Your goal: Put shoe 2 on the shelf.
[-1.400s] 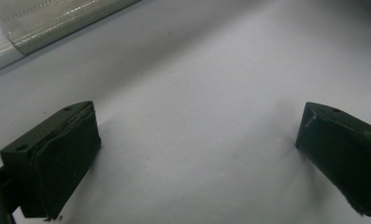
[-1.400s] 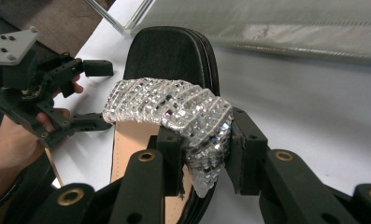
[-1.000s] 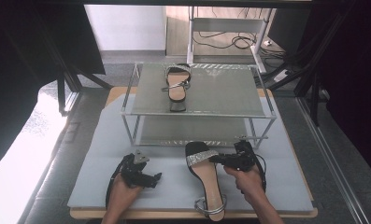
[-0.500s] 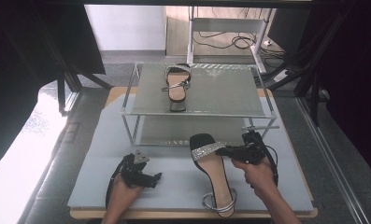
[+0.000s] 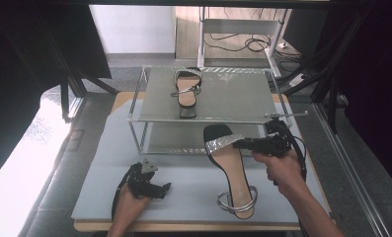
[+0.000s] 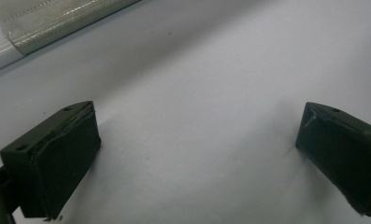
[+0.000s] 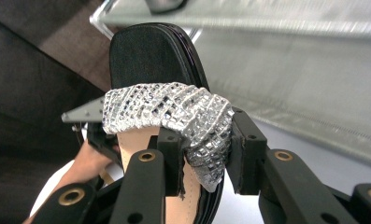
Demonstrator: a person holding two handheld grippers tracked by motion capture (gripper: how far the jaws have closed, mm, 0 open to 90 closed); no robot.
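Right gripper [image 5: 243, 143]: held in the right hand [image 5: 278, 167] at the right of the mat [image 5: 183, 182], jaws clamped on the glittering strap [image 7: 174, 112] of a sandal [image 5: 230, 165]. The sandal's black toe points far, toward the rack [image 5: 208, 118], just short of its near edge; its heel with the silver ankle loop [image 5: 237, 201] lies near the mat's near edge.

Left gripper [image 5: 163, 187]: held in the left hand [image 5: 127, 207] at the near left of the mat, low over it, jaws wide apart with bare mat between them.

Rack: two-tier glass shelf at the far side of the mat. Second sandal [image 5: 185, 90] lies on the top shelf, left of centre, well apart from both grippers.
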